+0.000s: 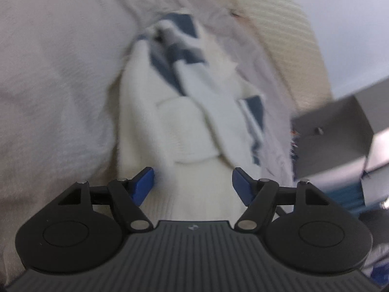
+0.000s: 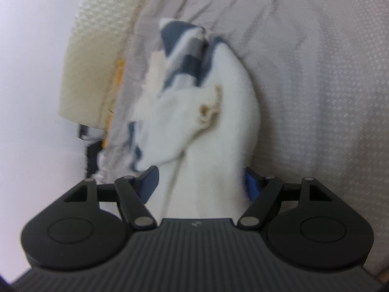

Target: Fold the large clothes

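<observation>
Item: one white knitted garment with navy-blue panels or stripes (image 1: 194, 112), probably a sweater, lying bunched and twisted on a pale patterned bed cover (image 1: 53, 77). It is stretching straight ahead of both tools, its white ribbed part nearest and its navy portion farthest away. Handling, as a judgement: the knit is looking soft, thick and limp, moderately light, not fragile and not slippery; it is likely sagging and stretching wherever it is lifted, so a hold on a firm ribbed edge, hem or shoulder seam, one tool at each end, is probably serving better than a pinch in the loose middle. Left tool (image 1: 192, 186): its blue pads (image 1: 143, 185) are standing well apart, with white knit filling the gap between them; the fabric is appearing to touch the left-hand pad, while contact at the other is unclear, so the jaws are reading as spread and not clamped. Right tool (image 2: 201, 185): its pads (image 2: 150, 182) are also standing wide, a thick band of the same garment (image 2: 218, 112) running between them and reaching both sides; whether they are pressing on it or merely straddling it, the blurred view is not settling. Surroundings: a cream textured cushion or mattress edge (image 2: 97, 48) is lying ahead and to the left of the right tool; a grey box-like object (image 1: 340, 133) is sitting to the right of the left tool.
</observation>
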A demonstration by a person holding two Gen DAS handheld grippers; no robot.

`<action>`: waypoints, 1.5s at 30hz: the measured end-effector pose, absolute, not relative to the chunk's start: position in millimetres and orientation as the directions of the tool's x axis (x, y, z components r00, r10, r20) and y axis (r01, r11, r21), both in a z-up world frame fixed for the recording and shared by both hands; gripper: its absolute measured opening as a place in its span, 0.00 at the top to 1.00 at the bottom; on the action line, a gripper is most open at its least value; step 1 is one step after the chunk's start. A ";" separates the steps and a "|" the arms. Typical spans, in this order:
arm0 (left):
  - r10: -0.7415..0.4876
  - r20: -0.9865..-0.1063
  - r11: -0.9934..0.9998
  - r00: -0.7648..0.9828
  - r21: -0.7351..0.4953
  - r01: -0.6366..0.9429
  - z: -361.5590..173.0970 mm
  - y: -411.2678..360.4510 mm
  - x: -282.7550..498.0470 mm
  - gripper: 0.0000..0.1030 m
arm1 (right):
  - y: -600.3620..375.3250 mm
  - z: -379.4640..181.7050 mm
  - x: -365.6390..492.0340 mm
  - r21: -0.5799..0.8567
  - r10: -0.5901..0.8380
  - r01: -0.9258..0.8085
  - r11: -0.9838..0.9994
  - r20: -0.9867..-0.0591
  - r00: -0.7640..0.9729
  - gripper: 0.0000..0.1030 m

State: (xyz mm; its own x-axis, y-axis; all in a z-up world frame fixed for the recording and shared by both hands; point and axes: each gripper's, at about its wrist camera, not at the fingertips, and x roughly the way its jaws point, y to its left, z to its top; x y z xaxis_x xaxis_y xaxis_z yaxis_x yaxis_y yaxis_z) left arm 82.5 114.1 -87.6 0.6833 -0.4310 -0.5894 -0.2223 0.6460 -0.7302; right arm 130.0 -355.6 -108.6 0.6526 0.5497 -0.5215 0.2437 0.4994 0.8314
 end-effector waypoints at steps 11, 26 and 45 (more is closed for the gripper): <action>-0.331 -0.816 0.680 0.475 -0.555 -0.479 -120.2 112.3 95.8 0.27 | -336.1 -132.5 126.7 0.696 0.500 0.339 0.633 -0.702 0.506 0.33; -0.347 -0.680 0.628 0.646 -0.680 -0.378 -93.5 119.5 70.7 0.86 | -334.4 -120.3 126.5 0.795 0.599 0.228 0.562 -0.581 0.552 0.81; -0.446 -0.316 0.546 0.837 -0.838 -0.026 63.8 137.6 -23.5 0.90 | -377.0 34.1 70.4 0.897 0.700 -0.147 0.418 -0.215 0.680 0.85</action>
State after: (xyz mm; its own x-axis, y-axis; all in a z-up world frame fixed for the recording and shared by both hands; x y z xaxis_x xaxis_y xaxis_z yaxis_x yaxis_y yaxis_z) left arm -23.5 137.6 63.8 0.8374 -0.4457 -0.3163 -0.0259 0.5456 -0.8376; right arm 70.4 -377.0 34.1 0.6805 0.7005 -0.2152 -0.1467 0.4179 0.8965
